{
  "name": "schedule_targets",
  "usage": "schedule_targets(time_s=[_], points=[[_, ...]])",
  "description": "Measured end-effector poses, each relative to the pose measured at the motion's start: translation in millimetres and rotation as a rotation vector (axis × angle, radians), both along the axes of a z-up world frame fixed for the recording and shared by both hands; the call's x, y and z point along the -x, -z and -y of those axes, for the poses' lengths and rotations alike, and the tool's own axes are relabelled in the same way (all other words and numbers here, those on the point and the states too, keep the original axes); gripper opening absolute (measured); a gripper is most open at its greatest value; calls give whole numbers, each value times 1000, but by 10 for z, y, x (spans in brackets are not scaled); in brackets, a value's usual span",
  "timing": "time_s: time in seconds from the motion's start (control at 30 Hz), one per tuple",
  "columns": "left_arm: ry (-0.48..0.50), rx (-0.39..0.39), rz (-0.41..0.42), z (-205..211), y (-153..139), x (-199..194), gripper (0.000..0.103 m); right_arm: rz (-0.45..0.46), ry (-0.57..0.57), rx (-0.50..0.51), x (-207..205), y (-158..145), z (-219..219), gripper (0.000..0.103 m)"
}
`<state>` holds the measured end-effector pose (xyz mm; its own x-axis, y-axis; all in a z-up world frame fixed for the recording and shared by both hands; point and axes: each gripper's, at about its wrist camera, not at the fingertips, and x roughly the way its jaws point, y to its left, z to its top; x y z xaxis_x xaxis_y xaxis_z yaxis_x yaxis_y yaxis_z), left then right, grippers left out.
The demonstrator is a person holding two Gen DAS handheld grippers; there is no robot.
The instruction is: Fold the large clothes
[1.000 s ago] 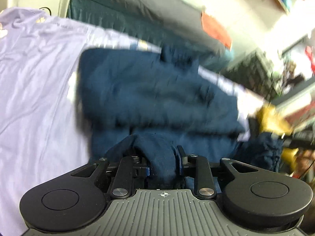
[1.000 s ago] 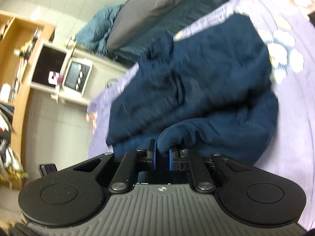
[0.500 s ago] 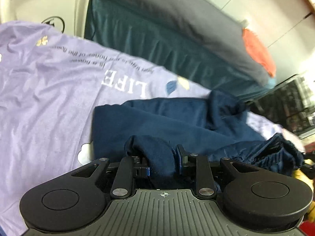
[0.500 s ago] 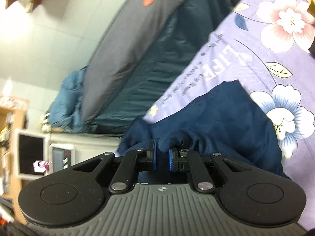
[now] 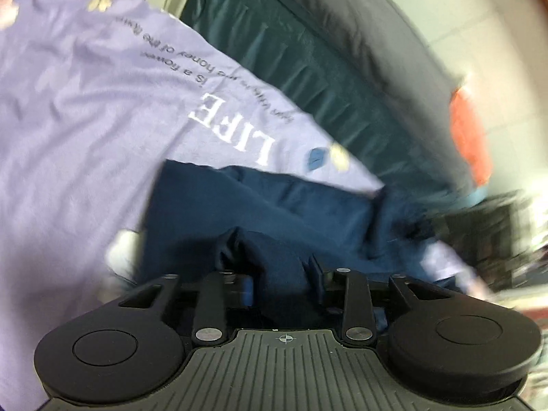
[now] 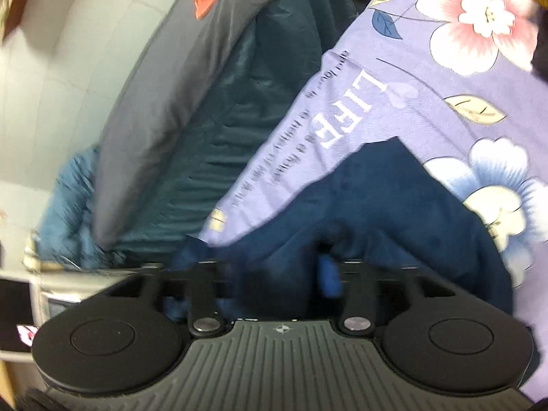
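In the left wrist view, the left gripper (image 5: 277, 282) is clenched on a thick bunch of the navy garment (image 5: 274, 202), and the cloth rises as a hump between its two fingers. The rest of the garment lies spread on the purple bedsheet (image 5: 78, 130) of the bed, just below the printed word LIFE (image 5: 236, 126), with a dark teal quilt (image 5: 328, 82) behind it. In the right wrist view, the right gripper (image 6: 287, 272) is in the same garment (image 6: 394, 205), but this part is blurred; the fingers seem further apart, with one blue pad (image 6: 328, 275) showing, so I cannot tell if it grips the cloth or has let go. The garment lies here on the flowered part of the sheet (image 6: 445, 78), next to a grey pillow (image 6: 185, 78). The risk, I think, is an uneven fold: if one side slips out while the other holds a heavy bunch, the edge can twist and the layers will not line up.
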<state>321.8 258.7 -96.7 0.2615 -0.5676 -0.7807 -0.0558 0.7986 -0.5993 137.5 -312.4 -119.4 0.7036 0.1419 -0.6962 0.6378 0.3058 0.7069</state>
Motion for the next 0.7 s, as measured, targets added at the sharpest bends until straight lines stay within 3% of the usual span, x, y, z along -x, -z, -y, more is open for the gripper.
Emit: schedule_targets(time_s=[0.07, 0.13, 0.17, 0.23, 0.3, 0.4, 0.53, 0.7], points=[[-51, 100, -18, -147, -44, 28, 101, 43, 49, -23, 41, -83, 43, 80], [-80, 112, 8, -244, -147, 74, 103, 47, 47, 11, 43, -190, 74, 83], [-89, 57, 59, -269, -248, 108, 103, 30, 13, 77, 23, -273, 56, 83], [-100, -126, 201, -285, -484, 207, 103, -5, -86, 253, -20, -440, -55, 83], [-102, -253, 282, -283, -638, 304, 103, -46, -195, 446, -49, -563, -230, 85], [-30, -317, 306, -212, -708, 480, 103, -66, -343, 636, 0, -623, -498, 90], [106, -388, 337, -10, -604, 874, 103, -89, -450, 687, 139, -498, -698, 91], [163, -412, 322, 101, -315, 1099, 103, -144, -488, 705, 333, -264, -693, 91]])
